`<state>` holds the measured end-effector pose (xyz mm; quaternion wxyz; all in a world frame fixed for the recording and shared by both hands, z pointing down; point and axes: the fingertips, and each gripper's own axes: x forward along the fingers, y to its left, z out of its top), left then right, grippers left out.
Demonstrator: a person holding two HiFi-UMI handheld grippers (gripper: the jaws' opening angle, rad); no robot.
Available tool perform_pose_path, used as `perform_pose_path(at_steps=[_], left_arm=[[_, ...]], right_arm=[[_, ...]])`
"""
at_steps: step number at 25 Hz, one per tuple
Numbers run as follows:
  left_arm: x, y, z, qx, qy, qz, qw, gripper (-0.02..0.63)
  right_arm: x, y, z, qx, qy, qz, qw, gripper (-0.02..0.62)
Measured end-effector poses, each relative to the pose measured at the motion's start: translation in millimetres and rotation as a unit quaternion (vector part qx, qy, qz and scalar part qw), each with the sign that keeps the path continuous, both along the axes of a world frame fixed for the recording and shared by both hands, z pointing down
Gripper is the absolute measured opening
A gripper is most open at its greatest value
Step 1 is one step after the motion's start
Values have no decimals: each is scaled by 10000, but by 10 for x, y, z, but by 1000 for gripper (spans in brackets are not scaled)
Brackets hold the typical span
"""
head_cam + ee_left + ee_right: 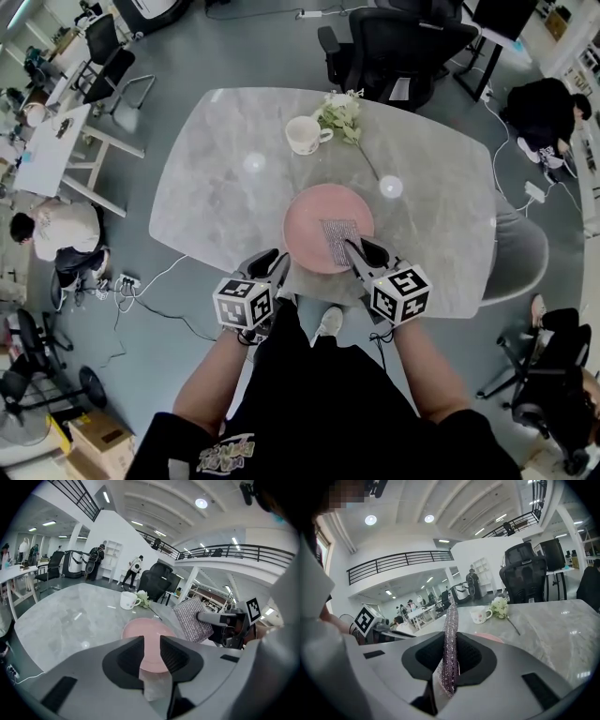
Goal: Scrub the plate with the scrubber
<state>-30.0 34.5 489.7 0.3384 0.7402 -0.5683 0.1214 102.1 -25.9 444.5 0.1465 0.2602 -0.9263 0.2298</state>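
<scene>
A pink plate (314,217) lies on the marble table (211,192) near its front edge. Above the plate's near right part hangs a silvery glitter scrubber (338,240), and my right gripper (360,253) is shut on it. In the right gripper view the scrubber (451,630) stands edge-on between the jaws, with a sliver of the plate (490,638) behind. My left gripper (274,265) sits at the plate's near left rim, open. In the left gripper view its jaws (151,651) stand apart with nothing clamped, and the plate (145,630) and the scrubber (193,619) show beyond them.
A white mug (305,134) and a white flower sprig (342,114) rest at the table's far side. Black office chairs (394,47) stand behind the table. A person (56,230) sits on the floor at the left, near cables and a power strip (127,281).
</scene>
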Motion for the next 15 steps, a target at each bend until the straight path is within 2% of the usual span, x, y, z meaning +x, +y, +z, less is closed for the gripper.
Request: perform_pose_path(at_steps=[5,7,12,15], left_arm=[[-116,-189,241,-290,-13,118,9995,149],[-166,-286,364,-432,50,126,9990,149],[-276,-514,686,-716,-175,379,9966,149],[-314,-644,852,-878,-161,515,9947,149]], right_arm=[[-64,-39,107,-84,172,114,9998,74],[-104,-72,171,-154,245,146,9995,74],[-272,-167,360,-370,446,129,9982,74],[-405,-256,484,-452,655,30,9968,74]])
